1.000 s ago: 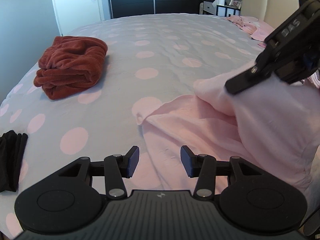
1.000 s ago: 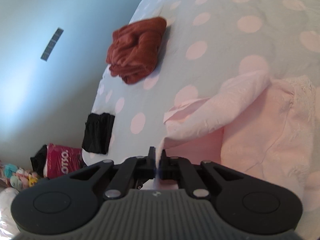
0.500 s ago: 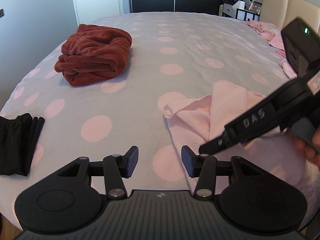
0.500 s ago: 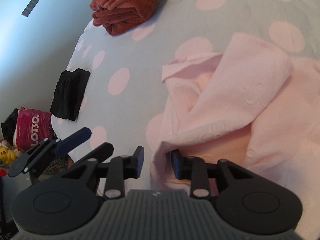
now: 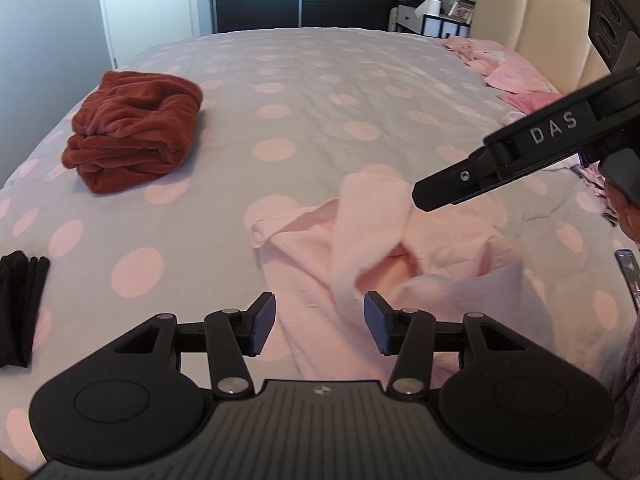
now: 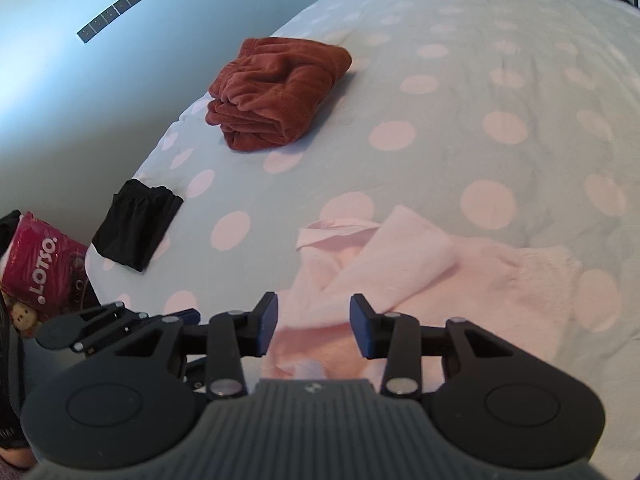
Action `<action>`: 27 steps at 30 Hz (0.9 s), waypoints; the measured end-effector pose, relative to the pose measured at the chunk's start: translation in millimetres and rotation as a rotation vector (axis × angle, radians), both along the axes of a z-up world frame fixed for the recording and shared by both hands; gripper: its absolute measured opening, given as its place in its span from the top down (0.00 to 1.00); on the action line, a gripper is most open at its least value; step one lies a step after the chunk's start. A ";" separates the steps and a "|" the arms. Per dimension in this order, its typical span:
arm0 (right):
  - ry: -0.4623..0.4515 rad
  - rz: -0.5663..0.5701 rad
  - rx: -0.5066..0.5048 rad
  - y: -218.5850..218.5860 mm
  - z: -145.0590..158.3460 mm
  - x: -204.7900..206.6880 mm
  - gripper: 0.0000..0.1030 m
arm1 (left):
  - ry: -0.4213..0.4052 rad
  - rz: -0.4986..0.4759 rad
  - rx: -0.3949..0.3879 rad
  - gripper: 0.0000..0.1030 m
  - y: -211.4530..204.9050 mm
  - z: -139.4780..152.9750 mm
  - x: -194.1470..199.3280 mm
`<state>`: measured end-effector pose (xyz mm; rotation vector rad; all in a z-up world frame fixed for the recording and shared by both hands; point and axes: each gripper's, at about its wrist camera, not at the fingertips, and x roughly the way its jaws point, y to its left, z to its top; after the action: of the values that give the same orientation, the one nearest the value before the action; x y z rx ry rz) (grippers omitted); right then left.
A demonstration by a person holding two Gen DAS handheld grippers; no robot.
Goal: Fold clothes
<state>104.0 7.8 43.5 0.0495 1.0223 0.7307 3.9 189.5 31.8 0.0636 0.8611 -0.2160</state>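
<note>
A pale pink garment (image 5: 316, 256) (image 6: 404, 264) lies crumpled on the spotted duvet (image 5: 320, 92) (image 6: 500, 80), one flap folded across its middle. My left gripper (image 5: 320, 320) hovers open over the garment's near edge, with nothing between its pads. My right gripper (image 6: 313, 320) hangs just above the same garment. Its jaws are opening, and the cloth lies under the gap, untouched by the pads. From the left wrist view the right gripper (image 5: 426, 196) reaches in from the right, over the flap.
A folded rust-red garment (image 5: 132, 136) (image 6: 276, 92) sits at the far left of the bed. A folded black one (image 5: 20, 300) (image 6: 136, 224) lies at the left edge. Pink clothes (image 5: 500, 68) are heaped by the headboard (image 5: 536, 20). A red bag (image 6: 36, 268) stands on the floor.
My right gripper was shut on the pink garment's edge and holding it up. It has let go, and the flap now lies folded on the garment. The left gripper stayed open.
</note>
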 end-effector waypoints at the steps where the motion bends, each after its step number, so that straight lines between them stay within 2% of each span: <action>1: -0.010 -0.002 -0.007 -6.1 1.0 -2.1 0.58 | -0.007 -0.016 -0.008 0.53 -4.9 2.8 -1.2; 7: -0.061 -0.055 -0.080 -47.9 -4.5 -7.4 0.58 | -0.024 -0.180 -0.067 0.44 -46.6 12.9 -1.9; 13: -0.059 -0.084 -0.175 -87.9 -26.0 -12.3 0.58 | 0.035 -0.270 -0.054 0.43 -87.6 -7.6 12.7; 14: -0.047 -0.087 -0.177 -93.8 -30.0 -13.3 0.58 | 0.055 -0.264 -0.050 0.46 -91.3 -13.1 17.8; 15: -0.034 -0.090 -0.179 -99.8 -34.1 -14.3 0.58 | 0.075 -0.254 -0.052 0.57 -93.4 -17.9 22.7; 16: -0.024 -0.092 -0.182 -105.2 -37.2 -15.6 0.58 | 0.097 -0.247 -0.060 0.64 -94.6 -22.3 27.9; 18: -0.013 -0.097 -0.188 -114.8 -41.5 -18.0 0.58 | 0.132 -0.243 -0.058 0.88 -94.8 -28.2 33.7; 19: -0.011 -0.101 -0.190 -118.8 -42.6 -18.4 0.58 | 0.141 -0.237 -0.054 0.93 -94.3 -30.1 34.7; 21: -0.008 -0.107 -0.190 -126.9 -43.7 -19.0 0.58 | 0.135 -0.208 -0.052 0.98 -87.8 -28.1 31.6; 25: 0.006 -0.113 -0.193 -138.1 -48.7 -18.9 0.58 | 0.080 -0.124 -0.045 0.98 -62.5 -11.1 10.7; 27: 0.016 -0.105 -0.195 -140.0 -53.9 -18.3 0.58 | 0.085 -0.087 -0.052 0.99 -46.4 -9.5 -1.3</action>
<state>85.7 -132.3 -10.4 -0.0594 1.0940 0.5331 2.6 143.1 22.4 0.0432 0.9381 -0.3240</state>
